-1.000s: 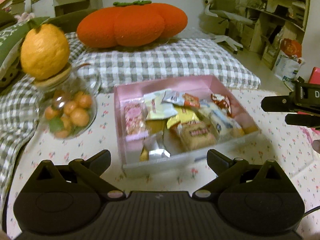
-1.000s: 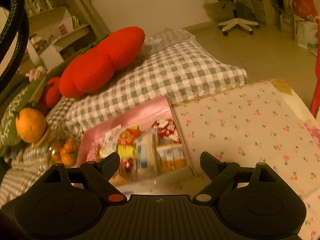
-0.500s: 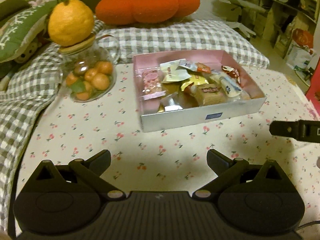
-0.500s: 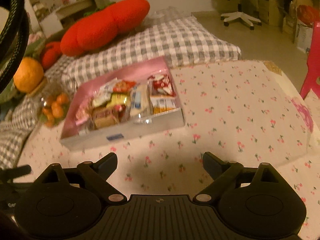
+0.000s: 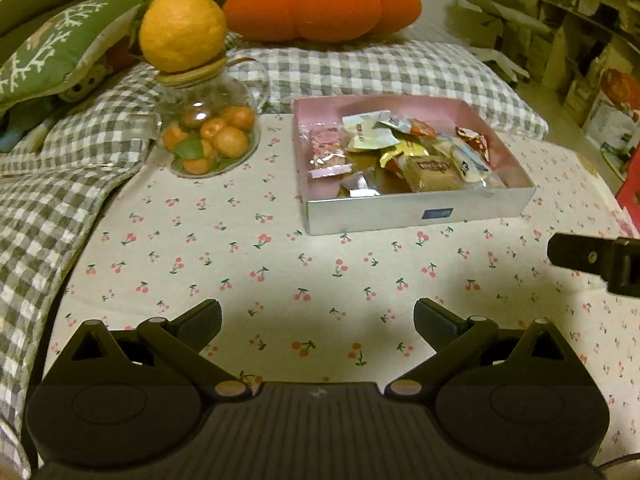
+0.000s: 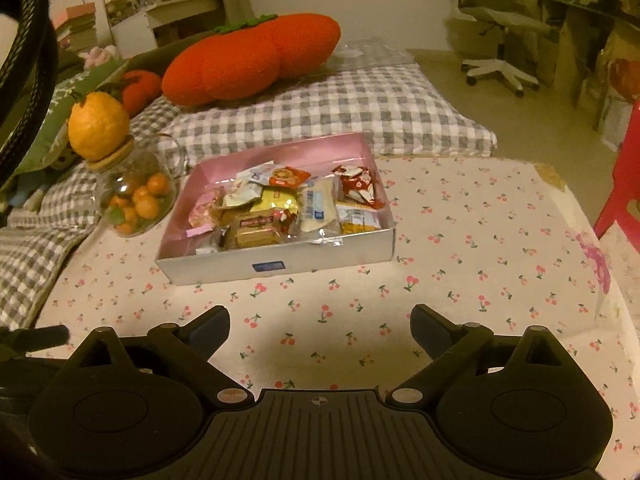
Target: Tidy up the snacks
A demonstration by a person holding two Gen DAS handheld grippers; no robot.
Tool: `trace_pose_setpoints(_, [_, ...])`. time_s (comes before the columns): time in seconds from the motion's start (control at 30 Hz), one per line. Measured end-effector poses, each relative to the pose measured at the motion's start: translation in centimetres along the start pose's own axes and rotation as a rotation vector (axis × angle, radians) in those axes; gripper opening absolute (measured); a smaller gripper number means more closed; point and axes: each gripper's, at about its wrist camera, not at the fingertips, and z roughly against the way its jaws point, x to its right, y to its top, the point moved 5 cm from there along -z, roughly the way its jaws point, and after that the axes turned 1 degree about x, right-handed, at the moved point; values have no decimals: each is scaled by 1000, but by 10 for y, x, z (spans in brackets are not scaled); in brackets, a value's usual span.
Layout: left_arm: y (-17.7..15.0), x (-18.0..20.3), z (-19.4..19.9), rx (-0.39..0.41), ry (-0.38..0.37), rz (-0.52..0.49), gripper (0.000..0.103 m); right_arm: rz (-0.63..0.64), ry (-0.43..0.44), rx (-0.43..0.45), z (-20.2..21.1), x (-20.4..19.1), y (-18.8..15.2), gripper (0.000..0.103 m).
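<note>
Snacks (image 6: 280, 208) heaped in box (image 6: 280, 266); my left gripper (image 5: 318, 322) and right gripper (image 6: 320, 320), near its front wall, gape empty.

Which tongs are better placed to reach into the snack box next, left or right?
Probably the right tongs. Both are open, empty and short of the snack box, but in the right view it lies nearly straight ahead. For the left tongs it lies off to the right.

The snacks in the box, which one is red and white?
The crinkly red-and-white packet at the far right end of the snack box. The snacks beside it are cream, yellow, pink or brown.
</note>
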Motion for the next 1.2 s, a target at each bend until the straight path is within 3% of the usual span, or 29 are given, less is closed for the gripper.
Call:
trace_pose_setpoints(0.43, [1, -7, 4, 15, 53, 71, 103, 111, -52, 21, -3, -18, -9, 98])
trace_pose_setpoints(1.2, [0, -6, 5, 22, 55, 58, 103, 108, -53, 11, -7, -19, -11, 98])
